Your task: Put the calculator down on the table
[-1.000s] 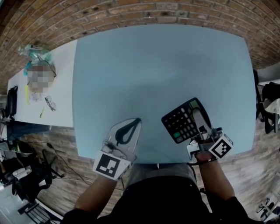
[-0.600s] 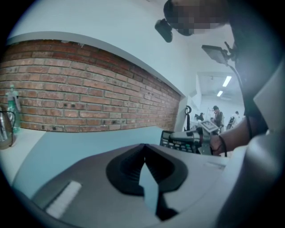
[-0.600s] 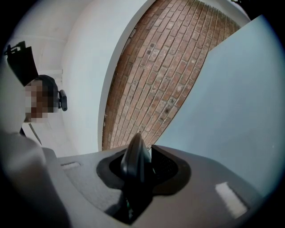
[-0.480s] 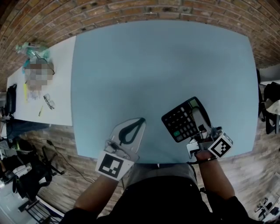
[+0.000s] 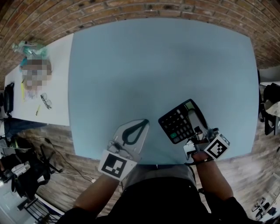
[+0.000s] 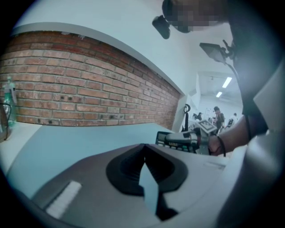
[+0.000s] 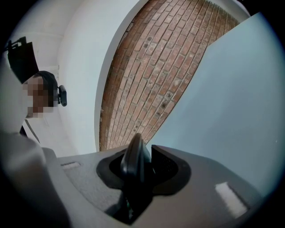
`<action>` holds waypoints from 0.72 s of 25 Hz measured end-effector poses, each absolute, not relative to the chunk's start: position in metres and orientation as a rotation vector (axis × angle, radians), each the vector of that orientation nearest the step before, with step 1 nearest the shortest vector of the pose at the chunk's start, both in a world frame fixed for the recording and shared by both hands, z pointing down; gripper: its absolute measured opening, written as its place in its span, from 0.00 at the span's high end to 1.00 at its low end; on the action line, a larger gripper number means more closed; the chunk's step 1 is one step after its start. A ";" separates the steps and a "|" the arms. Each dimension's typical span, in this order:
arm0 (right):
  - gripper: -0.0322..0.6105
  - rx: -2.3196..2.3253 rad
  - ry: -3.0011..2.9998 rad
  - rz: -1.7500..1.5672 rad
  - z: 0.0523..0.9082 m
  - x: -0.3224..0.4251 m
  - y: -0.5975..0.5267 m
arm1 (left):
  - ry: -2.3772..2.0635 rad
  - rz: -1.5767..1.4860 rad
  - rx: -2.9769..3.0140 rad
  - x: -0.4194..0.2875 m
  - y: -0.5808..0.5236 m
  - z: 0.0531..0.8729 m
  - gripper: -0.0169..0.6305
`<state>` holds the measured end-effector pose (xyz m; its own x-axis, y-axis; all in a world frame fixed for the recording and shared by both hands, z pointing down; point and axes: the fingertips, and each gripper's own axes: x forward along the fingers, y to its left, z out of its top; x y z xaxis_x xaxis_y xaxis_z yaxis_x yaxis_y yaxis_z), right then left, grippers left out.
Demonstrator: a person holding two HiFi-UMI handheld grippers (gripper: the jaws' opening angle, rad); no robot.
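Note:
A black calculator [image 5: 180, 120] with grey keys and one green key hangs tilted over the light blue table [image 5: 153, 65], near its front right. My right gripper [image 5: 197, 130] is shut on the calculator's near right edge. In the right gripper view the calculator [image 7: 133, 163] stands edge-on between the two jaws. My left gripper [image 5: 143, 123] hovers over the table's front edge to the left of the calculator, shut with nothing in it. From the left gripper view its tips [image 6: 143, 147] meet, and the calculator [image 6: 177, 140] shows beyond them to the right.
A white side table [image 5: 57, 87] adjoins the blue one on the left, carrying glasses [image 5: 44, 100], a bottle and small items. A brick wall [image 5: 131, 11] runs behind. Dark chairs or bags [image 5: 269, 100] sit at the right edge.
Both grippers have sunk a little toward the table. The right one still grips the calculator the same way, and the left one stays shut.

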<state>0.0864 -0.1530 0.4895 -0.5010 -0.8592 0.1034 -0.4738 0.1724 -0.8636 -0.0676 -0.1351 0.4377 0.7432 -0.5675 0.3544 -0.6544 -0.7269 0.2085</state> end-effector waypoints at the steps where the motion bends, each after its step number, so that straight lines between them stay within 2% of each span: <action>1: 0.79 -1.258 2.051 -1.273 0.491 0.084 -0.155 | -0.952 0.387 2.624 -0.070 -0.137 0.439 0.97; 18: 0.79 -1.283 2.028 -1.340 0.522 0.077 -0.157 | -0.949 0.418 2.603 -0.072 -0.136 0.456 0.97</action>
